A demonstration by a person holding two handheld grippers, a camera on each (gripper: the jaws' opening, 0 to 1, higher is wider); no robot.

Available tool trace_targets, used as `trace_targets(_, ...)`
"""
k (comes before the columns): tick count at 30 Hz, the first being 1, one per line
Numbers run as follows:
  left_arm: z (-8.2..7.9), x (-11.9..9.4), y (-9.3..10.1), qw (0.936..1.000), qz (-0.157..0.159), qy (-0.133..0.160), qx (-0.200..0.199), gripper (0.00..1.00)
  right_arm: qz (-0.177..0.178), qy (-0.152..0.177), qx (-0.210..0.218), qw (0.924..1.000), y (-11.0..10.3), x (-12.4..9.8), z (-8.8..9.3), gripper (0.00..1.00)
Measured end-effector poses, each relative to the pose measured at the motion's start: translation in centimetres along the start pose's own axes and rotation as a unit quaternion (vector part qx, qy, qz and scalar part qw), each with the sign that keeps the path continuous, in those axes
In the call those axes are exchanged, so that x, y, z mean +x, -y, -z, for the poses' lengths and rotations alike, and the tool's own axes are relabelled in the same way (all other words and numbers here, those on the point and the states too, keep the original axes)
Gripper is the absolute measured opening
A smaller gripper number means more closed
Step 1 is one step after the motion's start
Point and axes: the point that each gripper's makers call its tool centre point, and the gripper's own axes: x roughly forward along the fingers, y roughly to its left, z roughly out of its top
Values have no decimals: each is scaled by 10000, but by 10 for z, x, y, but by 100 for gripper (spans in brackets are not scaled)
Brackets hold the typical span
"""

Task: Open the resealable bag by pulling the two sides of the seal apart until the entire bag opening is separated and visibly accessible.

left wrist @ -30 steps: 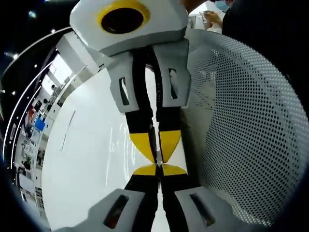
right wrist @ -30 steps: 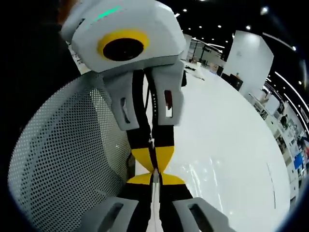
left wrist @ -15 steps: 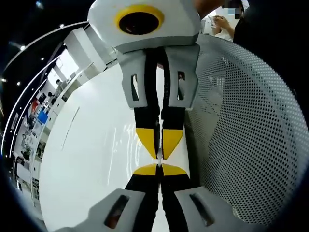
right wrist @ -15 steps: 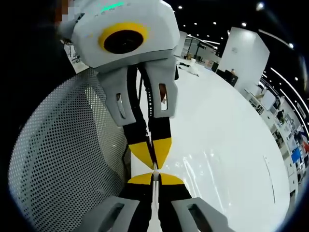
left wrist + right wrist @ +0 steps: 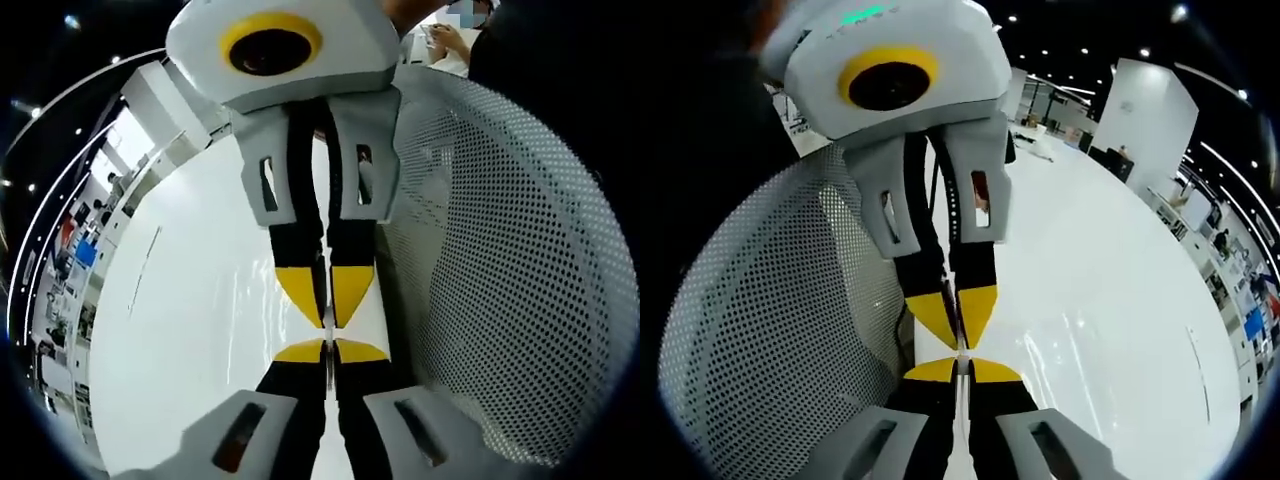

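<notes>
Left hand-held gripper tip to tip with right hand-held gripper, tabletop beneath both, perforated basket beside them

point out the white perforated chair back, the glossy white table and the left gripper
white perforated chair back (image 5: 510,270): left gripper view, dotted mesh.
glossy white table (image 5: 1110,300): right gripper view, bare top.
left gripper (image 5: 327,345): left gripper view, between yellow tips.

Glossy white table, perforated white mesh chair back, dark ceiling with spotlights.
</notes>
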Motion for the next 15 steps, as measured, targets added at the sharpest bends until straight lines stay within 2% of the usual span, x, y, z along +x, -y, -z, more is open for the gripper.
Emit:
trace_targets(3, -4, 2, 3, 9999, 45, -29, 119, 3, -3, -20, -29, 10000, 0, 2, 0, 0)
trace_targets(7, -3, 4, 3, 9997, 31, -117, 234, 1, 0, -77, -109, 9999, 0, 2, 1, 0)
trace_targets(13, -3, 5, 0, 9997, -112, -29, 193, 0, -52, -101, -104, 9999, 2, 1, 2, 0)
trace_targets(15, -3, 4, -1, 9999, -118, 1, -73, 0, -46, -94, -124, 9999, 1, 1, 2, 0)
